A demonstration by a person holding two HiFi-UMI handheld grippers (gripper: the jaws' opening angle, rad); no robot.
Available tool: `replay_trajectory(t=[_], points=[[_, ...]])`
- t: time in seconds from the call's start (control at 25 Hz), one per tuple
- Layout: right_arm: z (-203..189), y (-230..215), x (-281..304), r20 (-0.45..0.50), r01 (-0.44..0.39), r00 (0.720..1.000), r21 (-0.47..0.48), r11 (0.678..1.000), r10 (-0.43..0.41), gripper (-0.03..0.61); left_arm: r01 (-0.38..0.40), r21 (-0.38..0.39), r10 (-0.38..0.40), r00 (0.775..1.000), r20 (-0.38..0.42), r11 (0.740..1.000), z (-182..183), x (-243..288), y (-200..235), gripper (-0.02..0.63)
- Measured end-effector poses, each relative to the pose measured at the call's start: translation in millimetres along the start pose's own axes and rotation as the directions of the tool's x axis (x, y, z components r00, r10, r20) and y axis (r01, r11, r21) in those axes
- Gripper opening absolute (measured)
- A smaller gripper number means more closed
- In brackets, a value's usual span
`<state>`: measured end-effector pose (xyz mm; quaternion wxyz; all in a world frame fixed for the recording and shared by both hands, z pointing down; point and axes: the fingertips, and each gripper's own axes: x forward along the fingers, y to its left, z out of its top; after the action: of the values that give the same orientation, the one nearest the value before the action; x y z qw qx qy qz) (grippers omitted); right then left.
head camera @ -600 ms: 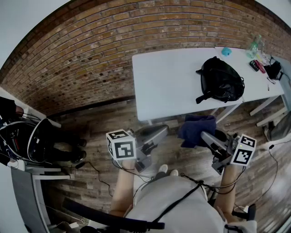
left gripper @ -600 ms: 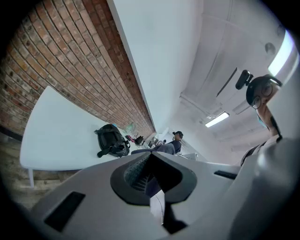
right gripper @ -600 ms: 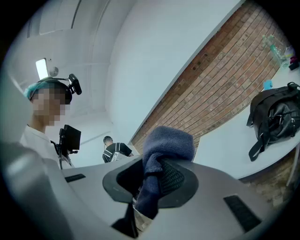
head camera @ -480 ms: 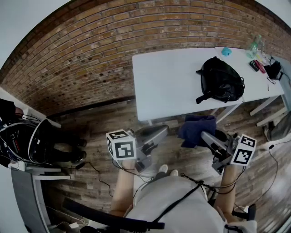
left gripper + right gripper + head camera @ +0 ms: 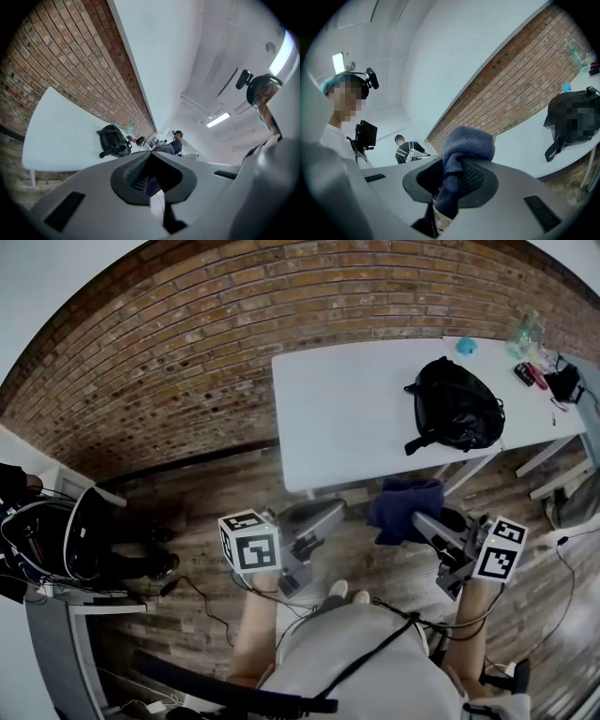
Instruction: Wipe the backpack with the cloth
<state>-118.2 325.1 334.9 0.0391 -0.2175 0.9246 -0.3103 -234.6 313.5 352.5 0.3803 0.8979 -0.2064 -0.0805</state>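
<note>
Backpack (image 5: 457, 406) is seen lying on the white surface (image 5: 347, 418), toward the right front edge, a strap trailing near the rim, untouched so far. The cloth (image 5: 468, 143), dark blue, is pinched in the jaws of the right gripper (image 5: 419, 518), bunched above the tips, and is held well short of the surface, over the wooden floor (image 5: 206, 502). The left gripper (image 5: 150, 154) is carried alongside, its jaws pressed together with nothing between them. No wiping is judged to have been begun; the reach to the backpack is yet to be made.

Trouble could be had from here. Only a fold looks gripped, so the cloth may be dragged out once it is rubbed on the fabric. The backpack, so near the edge, may be shoved off if it is not steadied.

Against half a second ago, almost nothing is changed. Grippers, cloth and backpack are found where they were, and only the person in black (image 5: 75, 540) at the left edge is shifted slightly.
</note>
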Motion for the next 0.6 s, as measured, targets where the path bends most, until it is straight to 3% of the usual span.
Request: replay_trajectory(t=[0.4, 0.6], points=[[3.8, -15.2, 8.1, 0.065, 0.079, 0.995, 0.016, 0.997, -0.080, 0.077, 0.000, -0.023, -0.001, 1.000, -0.028, 1.000, 1.6, -1.2, 32.0, 0.003], [2.5, -27.5, 3.9, 0.076, 0.131, 0.988, 0.020, 0.991, -0.133, 0.077, 0.022, -0.042, -0.025, 0.997, -0.077, 0.999, -6.1, 16.7, 42.6, 0.004]])
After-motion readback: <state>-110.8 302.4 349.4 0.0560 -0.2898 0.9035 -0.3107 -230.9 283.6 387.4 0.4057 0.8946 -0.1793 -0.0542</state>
